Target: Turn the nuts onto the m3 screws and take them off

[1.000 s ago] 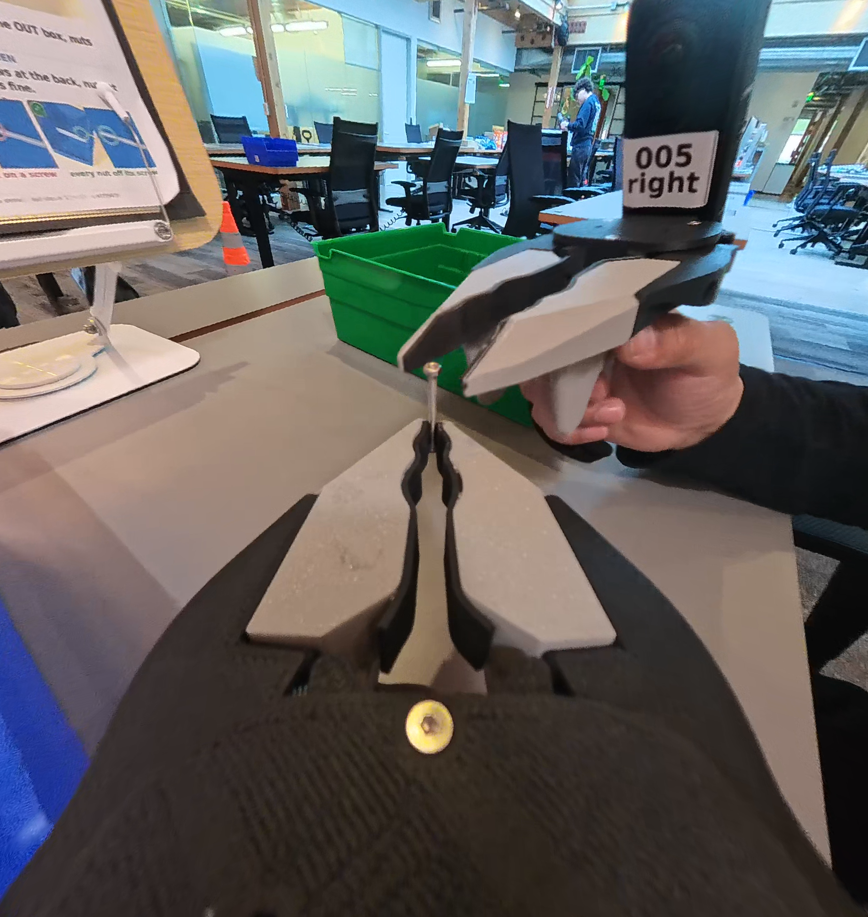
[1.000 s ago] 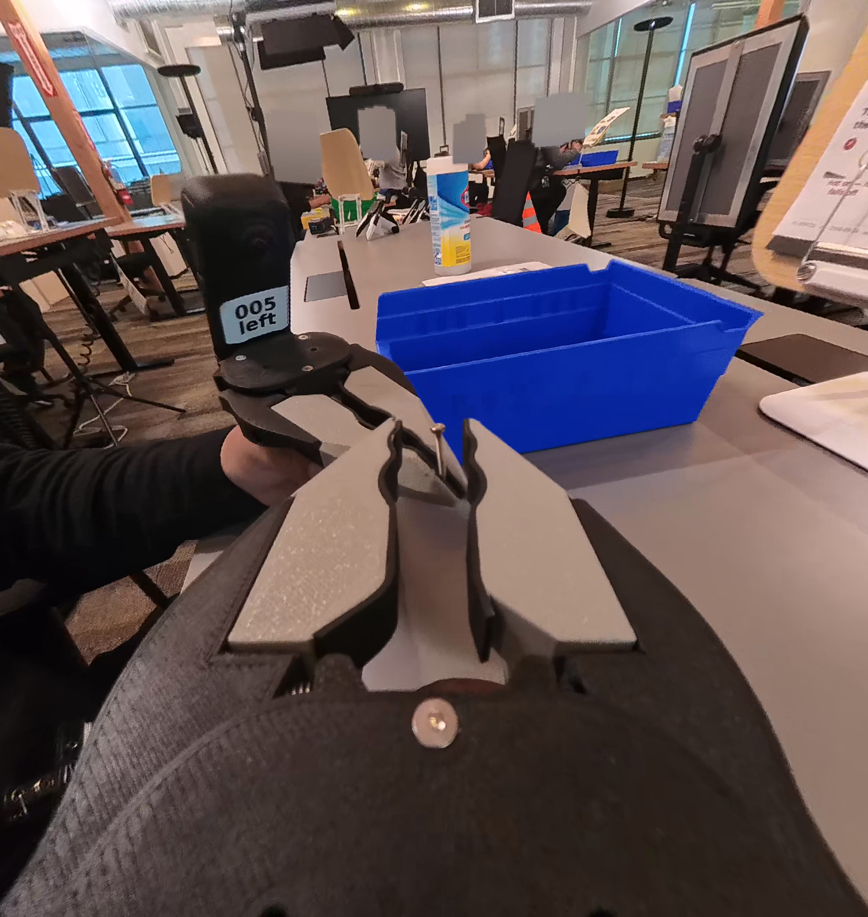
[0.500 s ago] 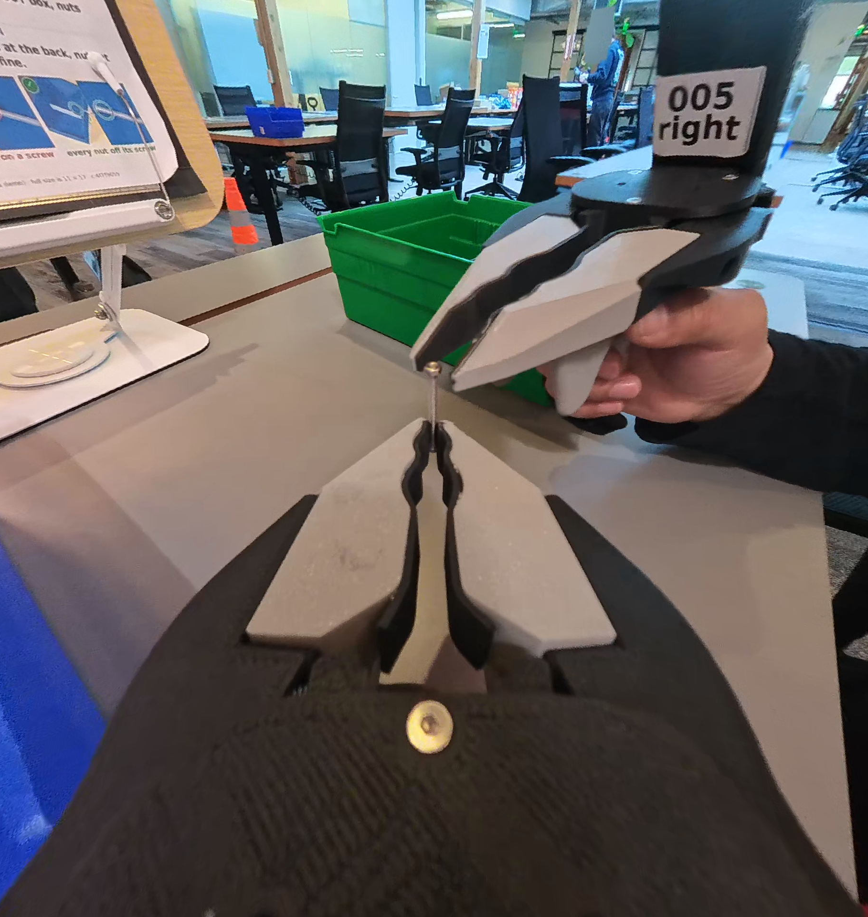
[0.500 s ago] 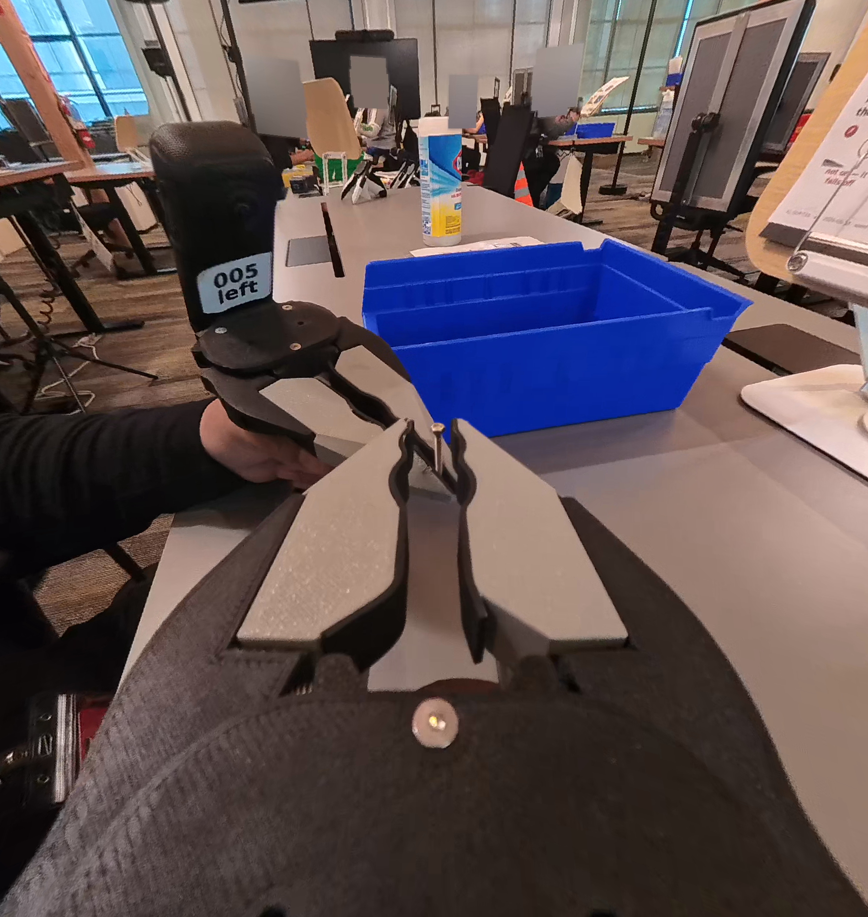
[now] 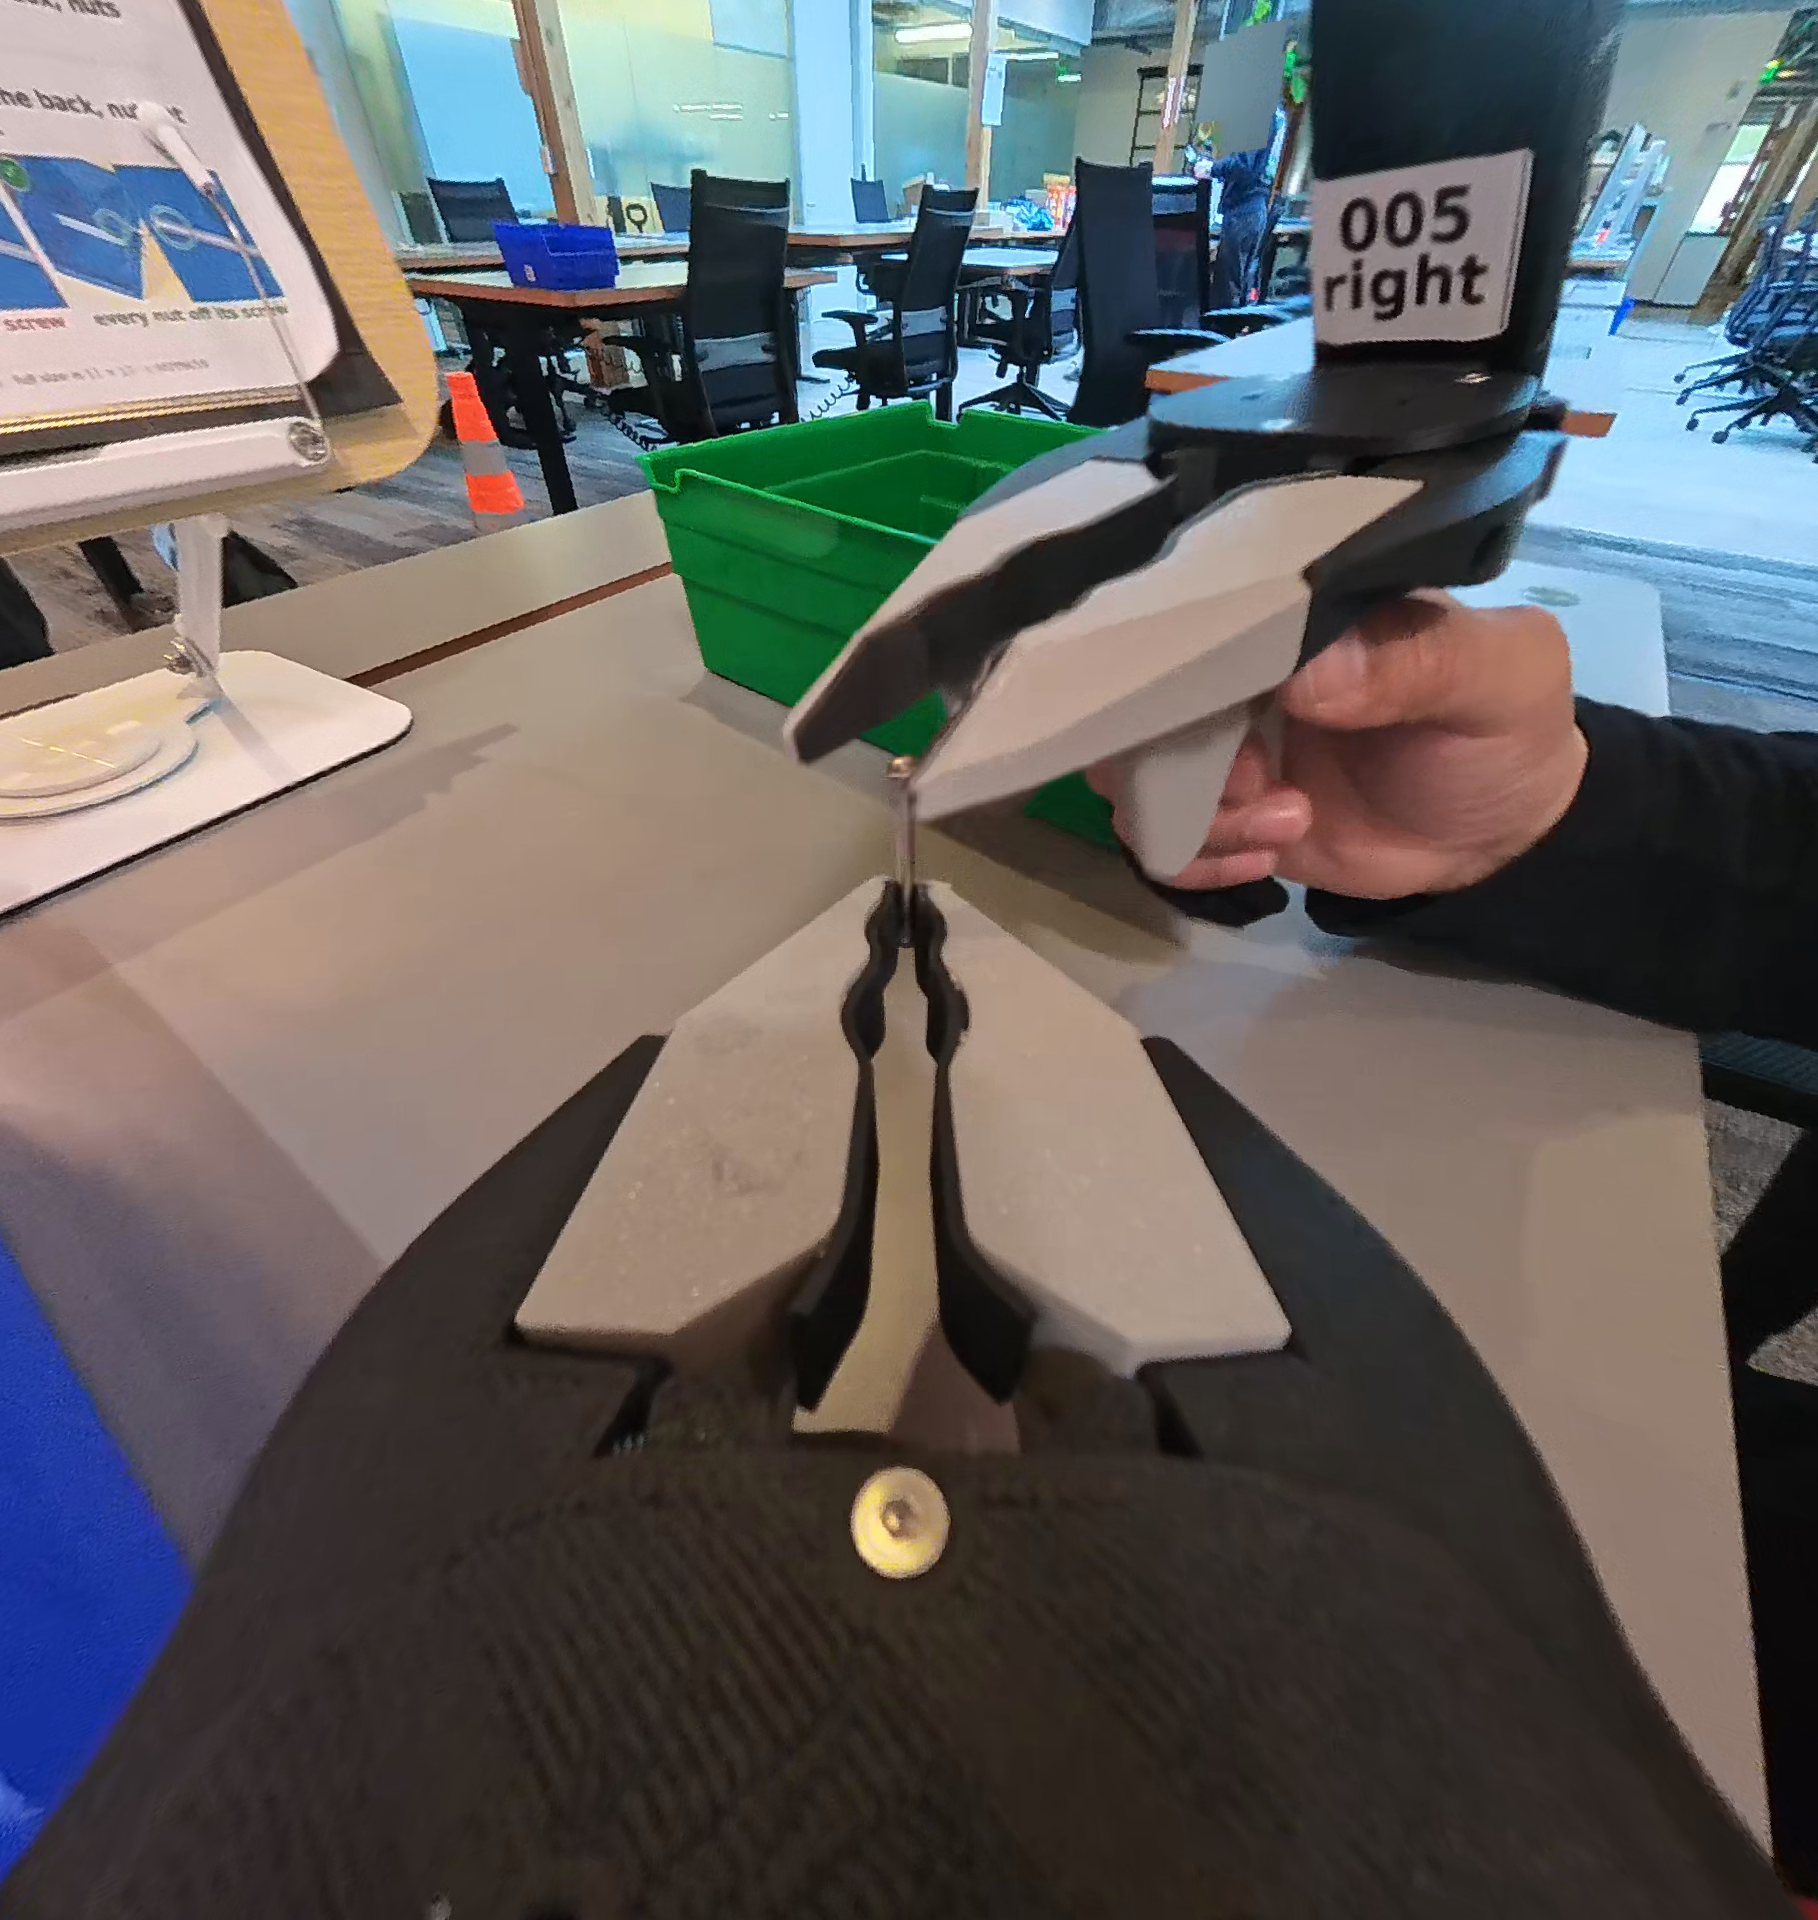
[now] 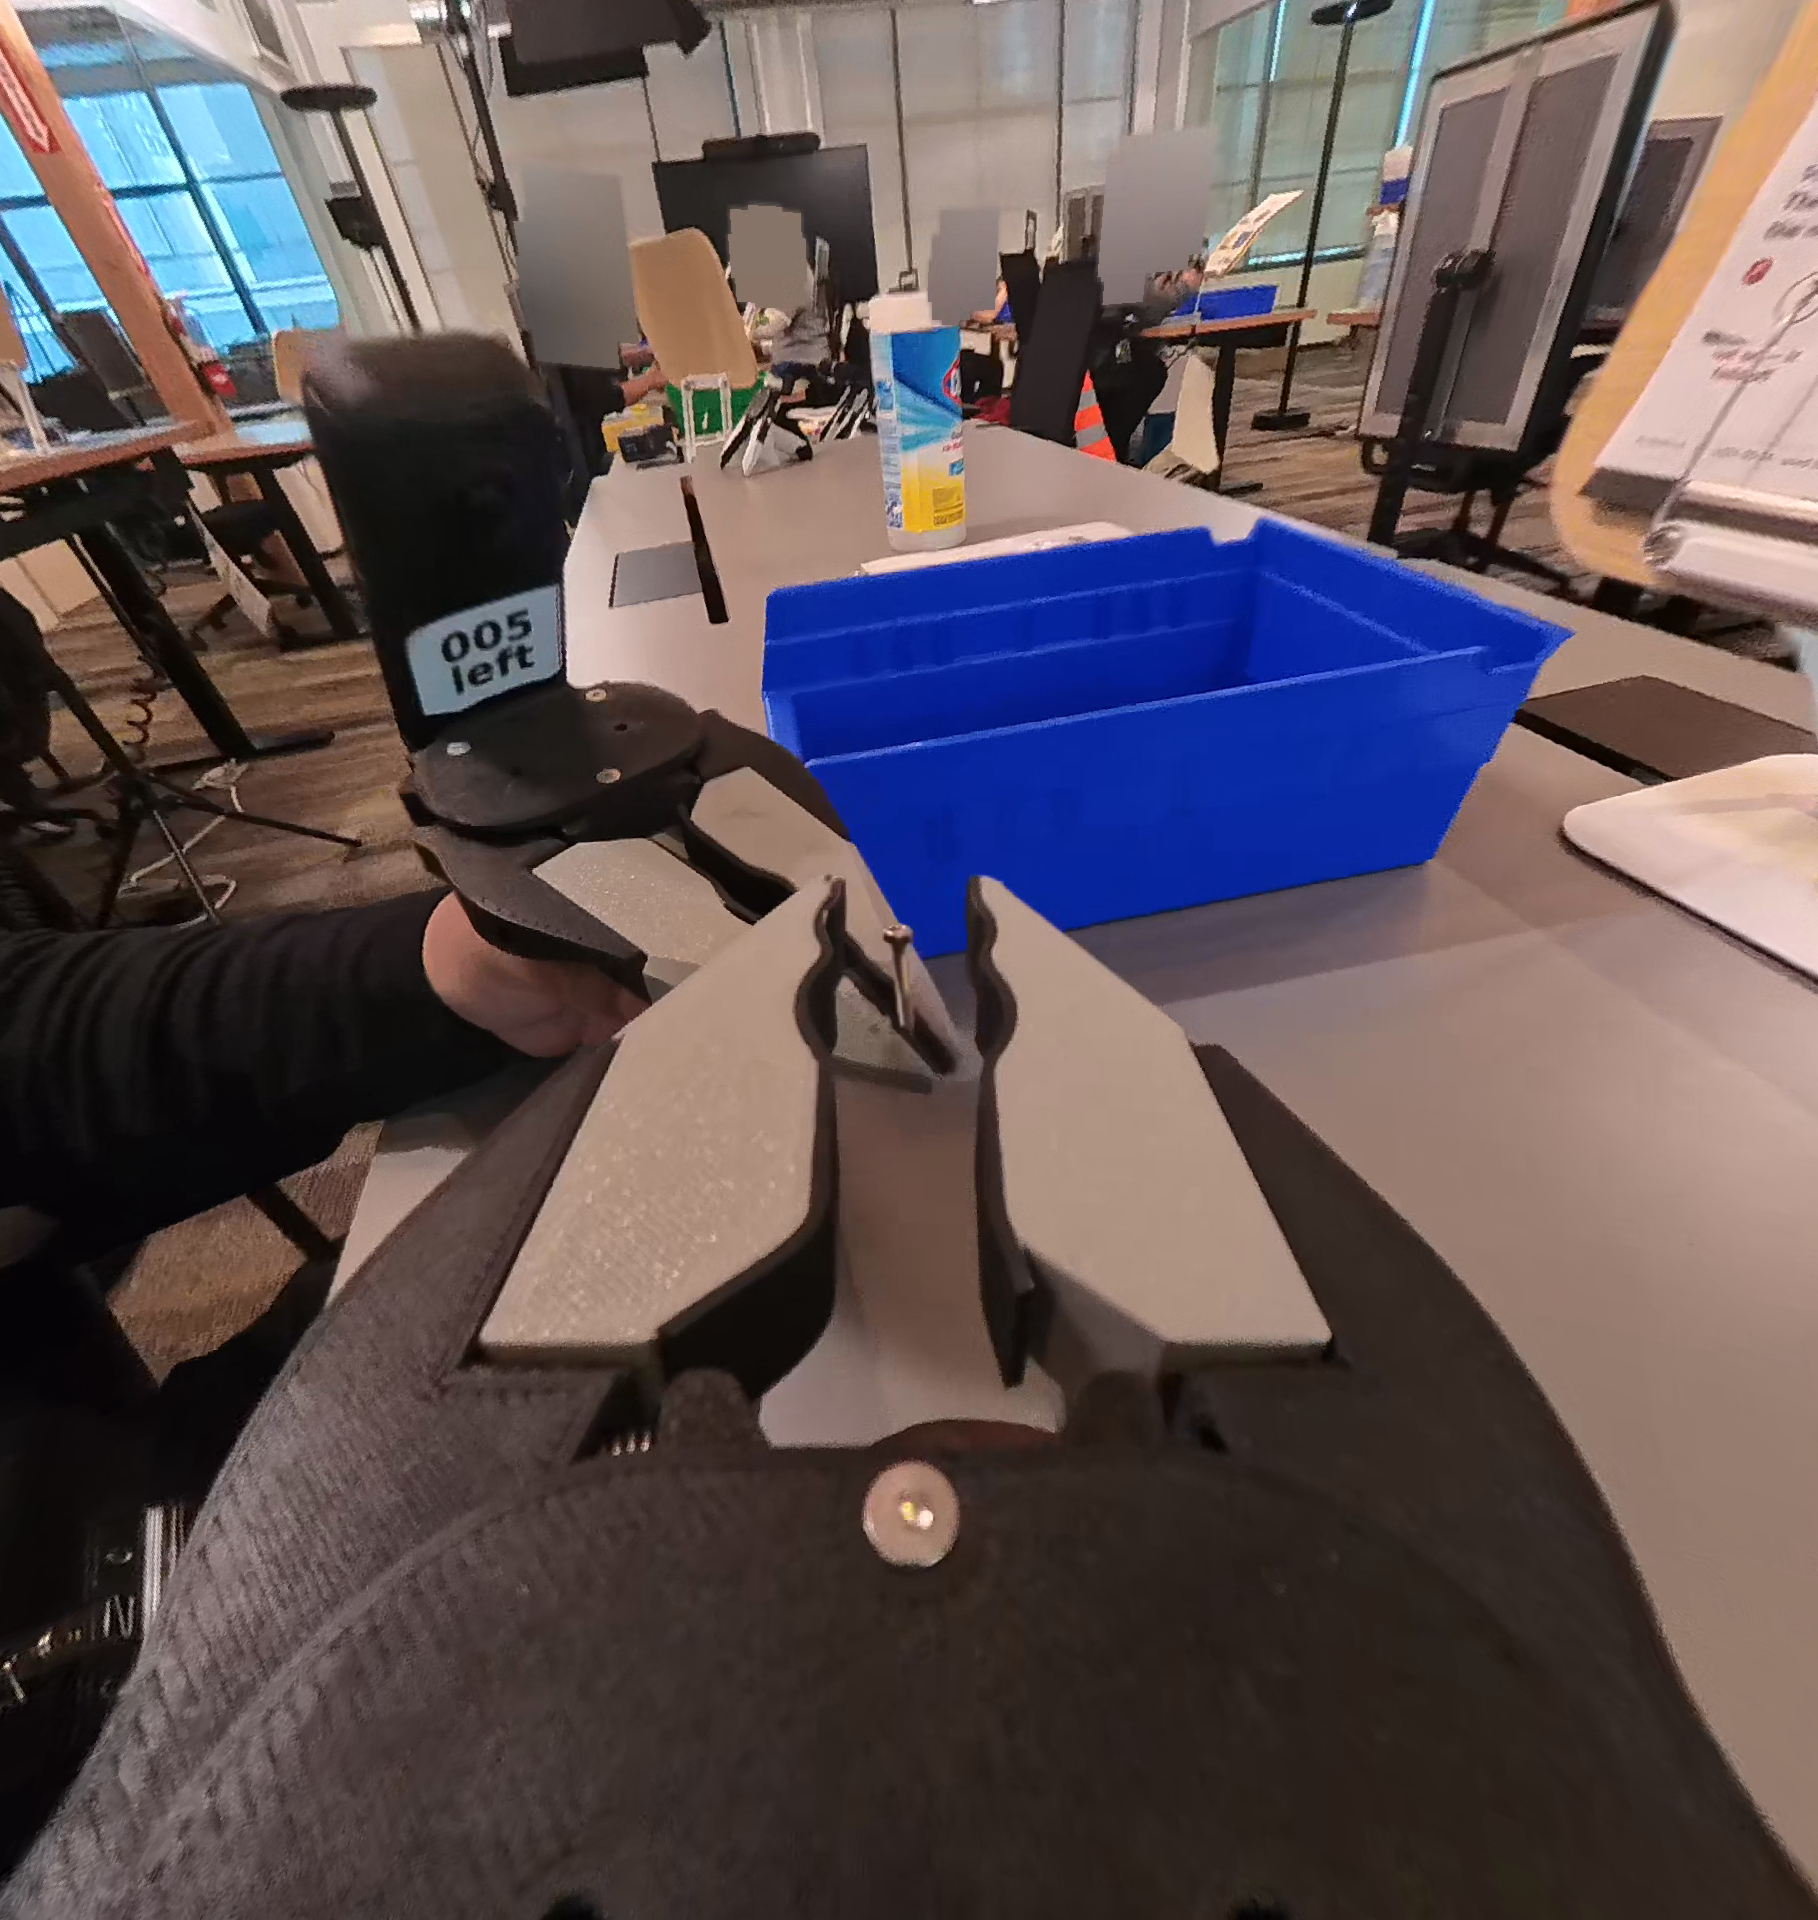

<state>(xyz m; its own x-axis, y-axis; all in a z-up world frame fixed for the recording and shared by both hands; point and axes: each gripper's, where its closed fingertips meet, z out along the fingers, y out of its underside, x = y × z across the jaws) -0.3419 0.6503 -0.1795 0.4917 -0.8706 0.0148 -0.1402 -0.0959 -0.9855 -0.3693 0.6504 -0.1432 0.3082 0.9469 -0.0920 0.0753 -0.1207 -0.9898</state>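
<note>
The M3 screw (image 5: 902, 821) is standing upright, head up, above the grey tabletop (image 5: 469, 935) — your left tool (image 5: 903, 914) is pinching its lower end between closed tips. Your right tool (image 6: 900, 904) is sitting with its jaws parted a little around the screw's head (image 6: 897, 938), one finger on each side, neither clearly touching it. Whether a nut is on the shaft is too small to tell. Your right hand (image 5: 1404, 758) is gripping that tool's handle just in front of the green bin (image 5: 780, 561). The blue bin (image 6: 1144, 810) is standing just beyond the screw in the right wrist view — a document stand (image 5: 157, 717) is resting to the far left.
</note>
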